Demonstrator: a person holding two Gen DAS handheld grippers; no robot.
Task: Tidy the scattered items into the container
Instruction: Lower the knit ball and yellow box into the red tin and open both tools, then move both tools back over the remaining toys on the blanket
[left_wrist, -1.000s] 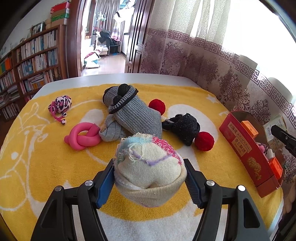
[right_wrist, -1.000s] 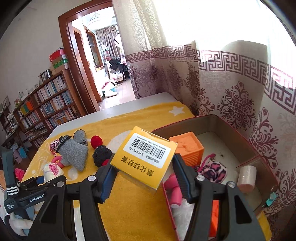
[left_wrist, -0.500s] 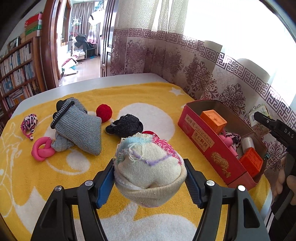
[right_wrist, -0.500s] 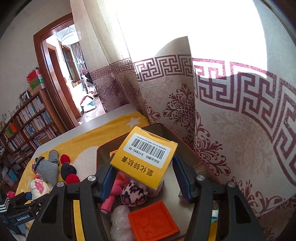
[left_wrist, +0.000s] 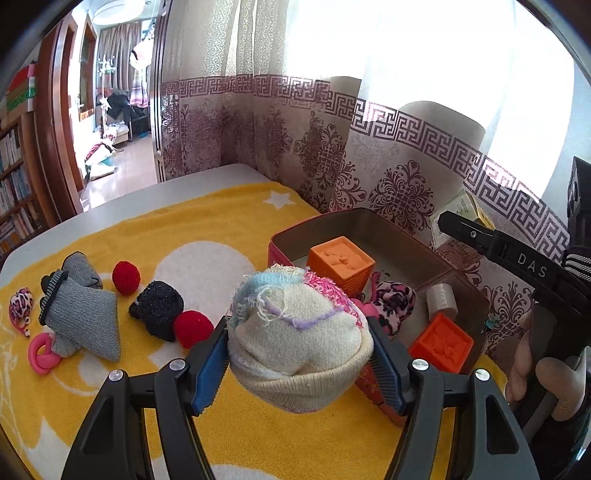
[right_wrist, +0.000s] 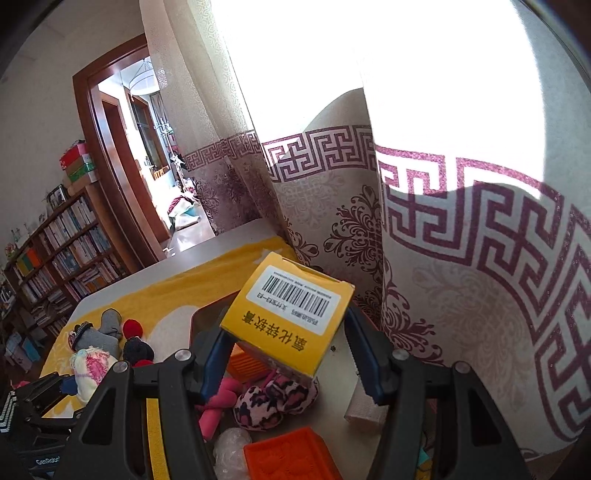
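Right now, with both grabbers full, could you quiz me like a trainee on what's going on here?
1. True or false: the left gripper holds a rolled sock.
2. What does the right gripper hold? A) an orange block B) a yellow box C) a red ball
3. Fill in: the leopard-print pouch lies inside the ____.

Key:
1. True; its pads press both sides of the sock.
2. B; the yellow box, barcode label up, hangs over the red container.
3. Container, beside the orange blocks.
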